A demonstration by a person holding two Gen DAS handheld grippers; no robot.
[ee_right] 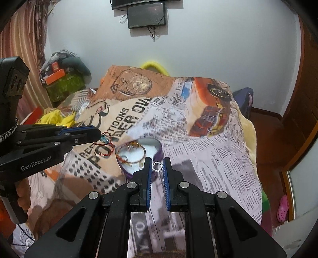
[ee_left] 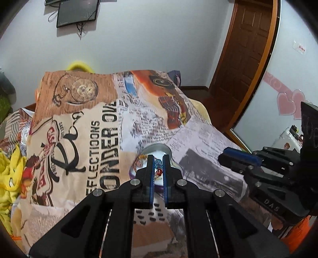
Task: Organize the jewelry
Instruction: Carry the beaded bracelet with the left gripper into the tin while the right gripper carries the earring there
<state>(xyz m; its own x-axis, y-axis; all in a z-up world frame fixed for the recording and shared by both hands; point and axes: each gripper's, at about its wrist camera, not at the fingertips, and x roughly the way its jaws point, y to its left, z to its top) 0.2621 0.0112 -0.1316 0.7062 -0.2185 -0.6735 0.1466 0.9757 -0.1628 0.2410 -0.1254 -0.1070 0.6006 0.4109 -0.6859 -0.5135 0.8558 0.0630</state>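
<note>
A heart-shaped purple tin with a white lining sits on the printed bedspread; a gold-and-red bangle lies inside it. The tin also shows in the left wrist view. My left gripper is shut on a red cord bracelet with blue beads, which hangs just left of the tin; the bracelet shows between its fingers. My right gripper is nearly closed around a small silver ring by the tin's near rim; whether it grips the ring is unclear.
The printed bedspread covers the bed. Yellow clothing and boxes lie at the left. A wooden door and a mirror stand to the right. A monitor hangs on the wall.
</note>
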